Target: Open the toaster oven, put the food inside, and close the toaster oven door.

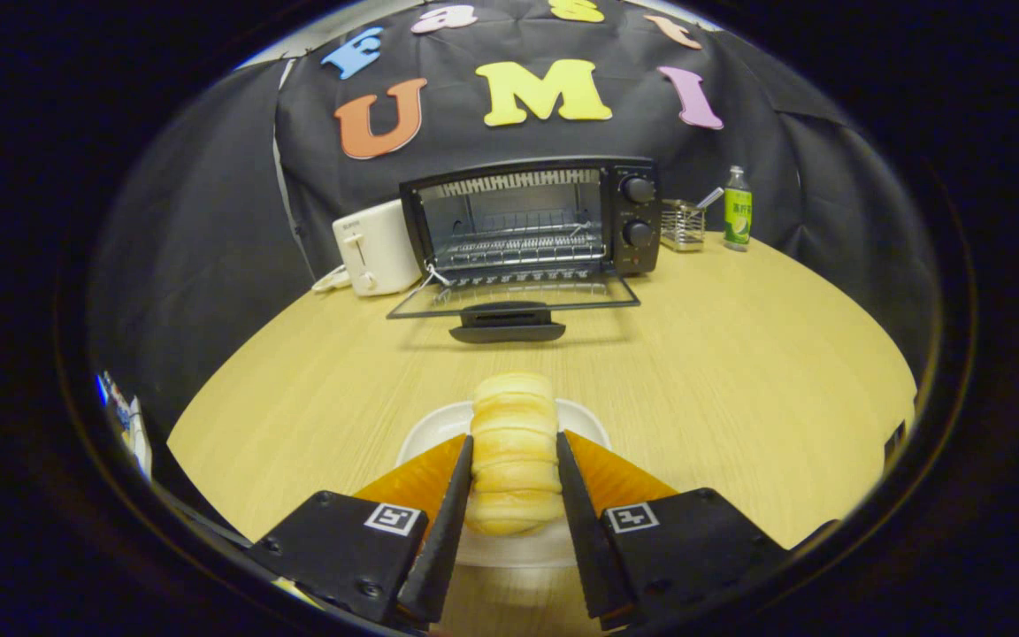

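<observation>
Your table (739, 354) is light wood, and everything sits on it. At the far edge, well beyond your fingers, the toaster oven (532, 221) stands with its door (514, 296) dropped fully open and lying flat toward you, dark handle (507, 323) at the near end. Wire rack (518, 248) visible inside, 2 knobs (638, 211) on the right panel. Just left of the oven, touching or nearly so, a white toaster (374, 248). Right of the oven: a small wire basket (682, 226), then a green bottle (738, 210), upright. Close to you, a white plate (439, 425) with the food on it, a pale ridged bread roll (514, 451), lying lengthwise away from you. Your gripper (514, 460) has its 2 fingers clamped on the roll, 1 against each side, grasping it about mid-length. Can't tell if the roll is lifted off the plate or resting on it.
</observation>
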A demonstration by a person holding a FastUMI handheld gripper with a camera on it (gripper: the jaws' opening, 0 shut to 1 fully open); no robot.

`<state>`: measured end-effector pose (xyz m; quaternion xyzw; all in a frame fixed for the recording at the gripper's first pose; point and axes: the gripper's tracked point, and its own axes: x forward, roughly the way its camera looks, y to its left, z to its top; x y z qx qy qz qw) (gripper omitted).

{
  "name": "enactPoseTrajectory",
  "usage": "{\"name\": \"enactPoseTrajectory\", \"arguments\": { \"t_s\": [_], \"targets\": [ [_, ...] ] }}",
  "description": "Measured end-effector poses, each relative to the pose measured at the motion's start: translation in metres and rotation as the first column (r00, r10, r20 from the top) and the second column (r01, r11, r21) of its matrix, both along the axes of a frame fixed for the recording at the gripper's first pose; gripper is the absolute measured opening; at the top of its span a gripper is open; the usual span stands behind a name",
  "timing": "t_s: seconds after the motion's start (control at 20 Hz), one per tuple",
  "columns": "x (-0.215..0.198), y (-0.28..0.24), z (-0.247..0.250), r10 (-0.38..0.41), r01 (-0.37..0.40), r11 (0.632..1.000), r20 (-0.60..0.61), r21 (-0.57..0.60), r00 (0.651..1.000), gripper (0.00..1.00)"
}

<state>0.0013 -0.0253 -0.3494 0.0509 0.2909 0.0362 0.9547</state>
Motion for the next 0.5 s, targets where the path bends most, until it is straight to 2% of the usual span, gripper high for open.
{"name": "enactPoseTrajectory", "arguments": {
  "t_s": [0.2,0.3,0.4,0.5],
  "targets": [
    [0.024,0.008,0.034,-0.006,-0.008,0.986,0.087,0.169,0.996,0.62],
    [0.036,0.028,0.051,0.044,-0.086,0.942,0.134,0.325,0.990,0.62],
    [0.043,0.048,0.064,0.101,-0.161,0.838,0.142,0.521,0.985,0.62],
    [0.052,0.051,0.079,0.065,-0.164,0.698,0.167,0.697,0.984,0.61]
  ]
}}
